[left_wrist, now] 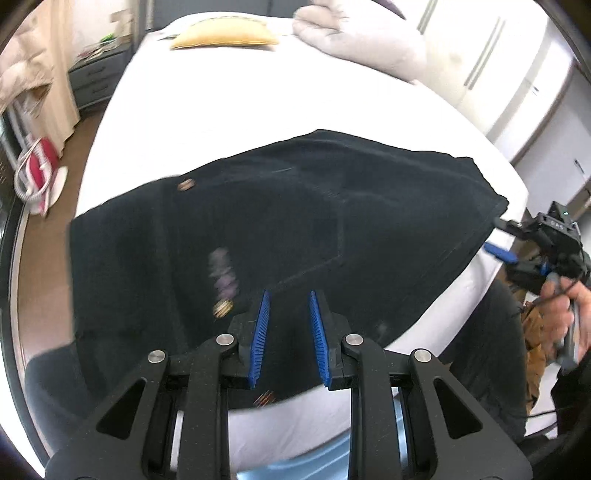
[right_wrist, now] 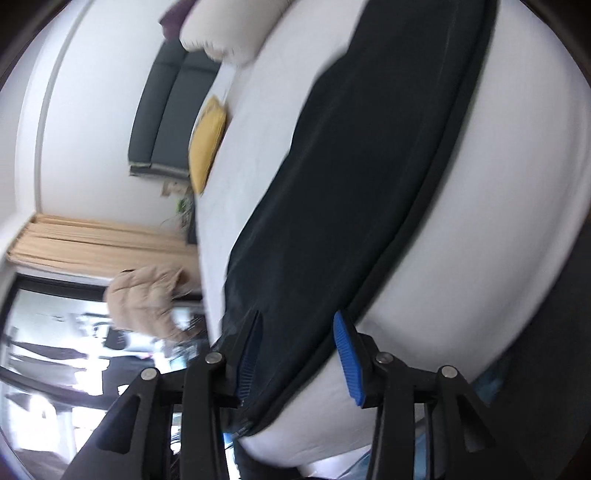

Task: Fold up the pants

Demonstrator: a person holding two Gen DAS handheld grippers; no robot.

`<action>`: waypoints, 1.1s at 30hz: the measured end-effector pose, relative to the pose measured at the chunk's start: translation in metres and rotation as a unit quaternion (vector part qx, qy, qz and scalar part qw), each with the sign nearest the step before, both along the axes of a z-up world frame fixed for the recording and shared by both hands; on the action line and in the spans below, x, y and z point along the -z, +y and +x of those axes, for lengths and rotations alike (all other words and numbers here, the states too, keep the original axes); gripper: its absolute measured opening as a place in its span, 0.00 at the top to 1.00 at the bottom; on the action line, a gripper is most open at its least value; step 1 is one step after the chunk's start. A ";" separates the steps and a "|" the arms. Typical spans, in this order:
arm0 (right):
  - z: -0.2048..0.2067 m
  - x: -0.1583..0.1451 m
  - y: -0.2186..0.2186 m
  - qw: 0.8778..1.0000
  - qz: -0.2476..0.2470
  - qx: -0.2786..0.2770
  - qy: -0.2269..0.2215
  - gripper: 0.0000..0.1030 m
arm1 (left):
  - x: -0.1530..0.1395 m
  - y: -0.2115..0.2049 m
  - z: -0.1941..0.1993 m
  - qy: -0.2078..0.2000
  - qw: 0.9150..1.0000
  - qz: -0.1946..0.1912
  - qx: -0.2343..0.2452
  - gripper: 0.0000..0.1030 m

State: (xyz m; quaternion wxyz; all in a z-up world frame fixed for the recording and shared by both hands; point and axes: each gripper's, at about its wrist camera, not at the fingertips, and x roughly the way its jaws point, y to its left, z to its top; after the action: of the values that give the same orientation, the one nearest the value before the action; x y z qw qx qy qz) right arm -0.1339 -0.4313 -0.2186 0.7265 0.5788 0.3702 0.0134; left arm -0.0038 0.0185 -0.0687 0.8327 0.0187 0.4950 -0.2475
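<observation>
Dark navy pants (left_wrist: 280, 236) lie spread flat on a white bed (left_wrist: 236, 107), waistband buttons at the left. My left gripper (left_wrist: 289, 302) is open just above the near edge of the pants, holding nothing. My right gripper (right_wrist: 299, 332) is open, its view rolled sideways, with the edge of the pants (right_wrist: 351, 177) lying between its blue pads (right_wrist: 347, 354). The right gripper also shows in the left wrist view (left_wrist: 502, 240) at the right end of the pants, held by a hand.
A yellow cushion (left_wrist: 225, 35) and a pale pillow (left_wrist: 362, 40) lie at the head of the bed. White wardrobes (left_wrist: 517, 81) stand at the right. A grey nightstand (left_wrist: 96, 79) and a red item (left_wrist: 40, 166) on the floor are at the left.
</observation>
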 end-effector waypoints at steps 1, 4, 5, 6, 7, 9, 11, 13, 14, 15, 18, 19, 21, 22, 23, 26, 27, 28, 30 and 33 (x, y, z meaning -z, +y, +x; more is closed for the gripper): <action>0.004 0.002 0.003 1.000 0.006 -0.002 0.003 0.57 | 0.001 -0.007 0.002 -0.003 1.000 0.001 0.006 0.79; 0.015 0.007 0.012 1.000 0.013 -0.020 0.010 0.57 | 0.014 -0.023 0.007 0.004 1.000 0.010 0.017 0.79; 0.018 0.010 0.013 1.000 0.013 -0.022 0.018 0.57 | 0.020 -0.026 0.012 0.016 1.000 0.015 0.016 0.79; 0.022 0.014 0.014 0.999 0.021 -0.018 0.028 0.57 | 0.029 -0.027 0.015 0.031 0.999 0.020 0.012 0.79; 0.023 0.019 0.014 0.999 0.034 -0.013 0.032 0.57 | 0.035 -0.026 0.018 0.039 0.999 0.023 0.008 0.79; 0.017 0.024 0.016 0.998 0.046 -0.010 0.038 0.59 | 0.037 -0.025 0.015 0.039 0.999 0.023 0.009 0.79; 0.018 0.028 0.017 0.997 0.055 -0.003 0.048 0.61 | 0.036 -0.023 0.014 0.041 0.999 0.022 0.008 0.79; 0.014 0.028 0.017 0.996 0.067 0.005 0.054 0.62 | 0.036 -0.023 0.018 0.046 0.999 0.018 0.004 0.79; 0.013 0.027 0.018 0.996 0.065 0.002 0.054 0.62 | 0.036 -0.022 0.018 0.047 0.999 0.019 0.003 0.79; 0.017 0.027 0.019 0.997 0.059 -0.003 0.054 0.62 | 0.036 -0.023 0.018 0.046 0.999 0.022 0.004 0.79; 0.028 0.037 0.021 0.997 0.065 -0.004 0.043 0.71 | 0.038 -0.028 0.019 0.044 0.998 0.038 0.006 0.79; 0.029 0.040 0.021 0.997 0.062 -0.002 0.052 0.83 | 0.038 -0.033 0.021 0.044 0.998 0.042 0.004 0.79; 0.025 0.046 0.021 0.996 0.069 0.009 0.053 0.96 | 0.038 -0.035 0.021 0.047 0.998 0.046 0.005 0.79; 0.021 0.046 0.022 0.996 0.066 0.012 0.052 0.97 | 0.038 -0.034 0.021 0.048 0.998 0.049 0.006 0.79; 0.018 0.044 0.023 0.997 0.059 0.013 0.051 0.97 | 0.039 -0.037 0.019 0.048 0.997 0.051 0.007 0.79; 0.006 0.043 0.025 0.997 0.055 0.022 0.047 0.97 | 0.040 -0.041 0.017 0.049 0.997 0.058 0.008 0.79; 0.004 0.044 0.027 0.997 0.056 0.024 0.044 0.97 | 0.040 -0.041 0.014 0.046 0.997 0.062 0.011 0.79; 0.003 0.044 0.028 0.997 0.055 0.025 0.042 0.97 | 0.040 -0.041 0.012 0.045 0.997 0.065 0.013 0.79; 0.007 0.039 0.028 0.999 0.035 0.009 0.034 0.97 | 0.041 -0.042 0.010 0.045 0.997 0.063 0.012 0.79; 0.015 0.037 0.018 0.999 0.038 0.009 0.030 0.94 | 0.039 -0.035 0.012 0.050 0.998 0.041 0.003 0.79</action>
State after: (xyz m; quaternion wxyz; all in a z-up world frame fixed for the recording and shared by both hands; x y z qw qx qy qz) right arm -0.1188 -0.4129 -0.2557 0.6926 0.6093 0.3860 0.0038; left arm 0.0085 -0.0161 -0.1079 0.8048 0.0421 0.5454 -0.2304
